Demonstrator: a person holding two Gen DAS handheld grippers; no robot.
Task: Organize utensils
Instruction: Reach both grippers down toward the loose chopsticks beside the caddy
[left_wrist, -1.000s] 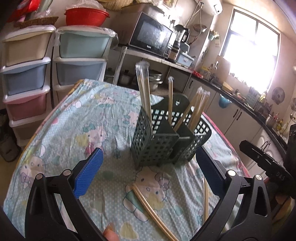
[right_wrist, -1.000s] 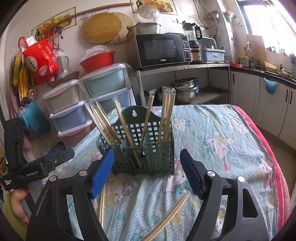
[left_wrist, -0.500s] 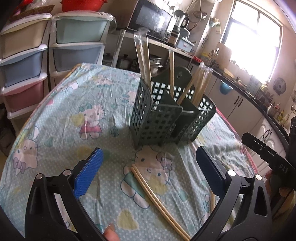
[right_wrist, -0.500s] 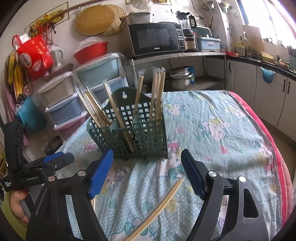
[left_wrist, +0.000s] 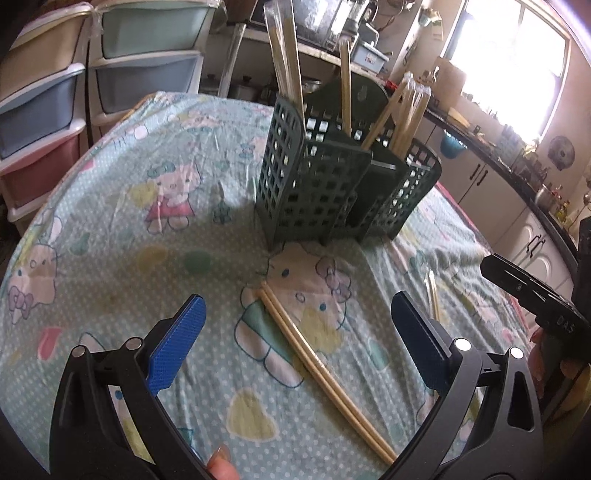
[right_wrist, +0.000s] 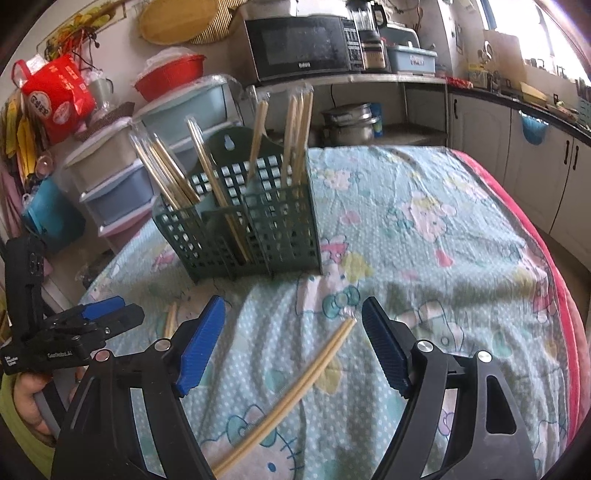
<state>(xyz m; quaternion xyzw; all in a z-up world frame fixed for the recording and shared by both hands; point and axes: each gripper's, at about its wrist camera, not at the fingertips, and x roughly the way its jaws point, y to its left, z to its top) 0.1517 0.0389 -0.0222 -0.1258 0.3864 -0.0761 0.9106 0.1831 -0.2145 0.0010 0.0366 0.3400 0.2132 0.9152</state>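
Observation:
A dark green slotted utensil holder (left_wrist: 343, 184) (right_wrist: 243, 225) stands on the table with several wrapped chopstick pairs upright in its compartments. A loose pair of chopsticks (left_wrist: 317, 365) (right_wrist: 295, 387) lies flat on the cloth in front of it, between the fingers of both grippers. A second loose pair (left_wrist: 433, 295) (right_wrist: 170, 323) lies further to the side. My left gripper (left_wrist: 295, 339) is open and empty above the loose pair. My right gripper (right_wrist: 293, 343) is open and empty over the same pair.
The table has a light green cartoon-print cloth (left_wrist: 129, 206) with a pink edge (right_wrist: 546, 236). Plastic drawer towers (left_wrist: 44, 92) stand beyond the far left. A shelf with a microwave (right_wrist: 299, 48) and kitchen counters (right_wrist: 517, 122) lie behind.
Both grippers have tilted down and come closer to the table. The loose chopstick pair now sits more fully between the fingers in both views. Both stay open.

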